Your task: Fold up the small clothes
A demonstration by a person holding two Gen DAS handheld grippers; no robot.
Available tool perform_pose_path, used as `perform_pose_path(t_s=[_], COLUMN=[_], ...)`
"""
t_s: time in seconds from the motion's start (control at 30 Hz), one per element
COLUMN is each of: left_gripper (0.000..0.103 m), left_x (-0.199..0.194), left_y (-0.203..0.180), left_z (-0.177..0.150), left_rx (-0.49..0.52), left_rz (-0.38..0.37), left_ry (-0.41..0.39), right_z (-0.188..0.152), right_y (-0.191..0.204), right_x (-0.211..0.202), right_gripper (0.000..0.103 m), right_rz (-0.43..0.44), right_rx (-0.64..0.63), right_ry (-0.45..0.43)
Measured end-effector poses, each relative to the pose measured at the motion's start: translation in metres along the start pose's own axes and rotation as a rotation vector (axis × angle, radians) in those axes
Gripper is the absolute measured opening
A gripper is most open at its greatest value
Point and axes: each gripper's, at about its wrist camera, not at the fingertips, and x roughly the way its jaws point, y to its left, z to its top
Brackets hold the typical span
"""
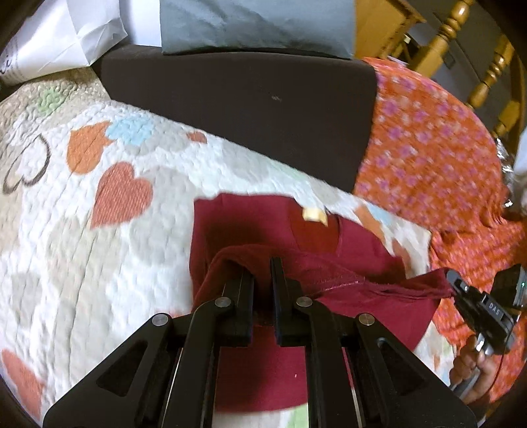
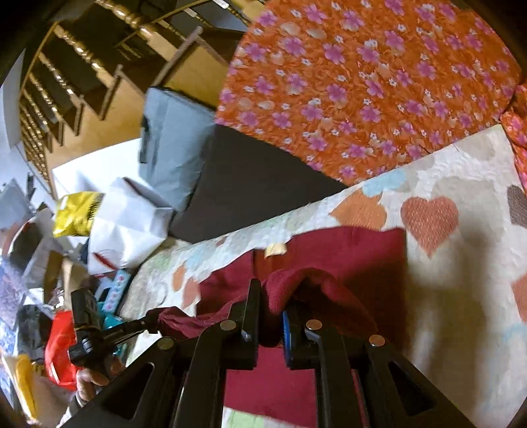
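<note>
A small maroon garment (image 1: 250, 227) with a pale neck tag (image 1: 314, 215) lies on a heart-patterned quilt (image 1: 98, 263). My left gripper (image 1: 262, 266) is shut on one corner of its near edge, which is lifted off the quilt. The right gripper (image 1: 453, 285) pinches the other corner, so the raised edge is stretched between the two. In the right wrist view my right gripper (image 2: 273, 294) is shut on a bunch of the maroon garment (image 2: 346, 250), and the left gripper (image 2: 153, 322) holds the far corner at the left. The lifted part hangs over the lower half of the garment.
A dark block cushion (image 1: 237, 108) with a grey pillow (image 1: 257, 26) on it borders the quilt at the back. An orange floral cloth (image 1: 428, 148) lies to the right, a wooden chair (image 1: 461, 39) behind it. White paper bags (image 2: 125, 224) and clutter sit beyond the quilt's edge.
</note>
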Motion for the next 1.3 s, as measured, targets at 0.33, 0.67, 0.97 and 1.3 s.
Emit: perform_pose_path(t_s=[0.33, 0.67, 0.97, 1.3], left_gripper=[0.014, 0.074, 0.081, 0.081], left_x=[0.065, 0.035, 0.04, 0.11], left_y=[0.037, 0.025, 0.01, 0.04], left_z=[0.036, 0.043, 0.045, 0.046], left_rx=[-0.118, -0.069, -0.015, -0.093], left_rz=[-0.063, -0.076, -0.042, 0.271], left_ry=[0.079, 0.029, 0.005, 0.042], right_z=[0.038, 0.032, 0.014, 0.027], right_y=[-0.058, -0.037, -0.008, -0.075], right_x=[0.082, 0.034, 0.091, 0.132], right_gripper=[0.032, 0.038, 0.037, 0.037], right_rz=[-0.014, 0.001, -0.102, -0.283], right_rx=[0.121, 0.025, -0.143, 0.033], right_ry=[0.024, -0.078, 0.023, 0.041])
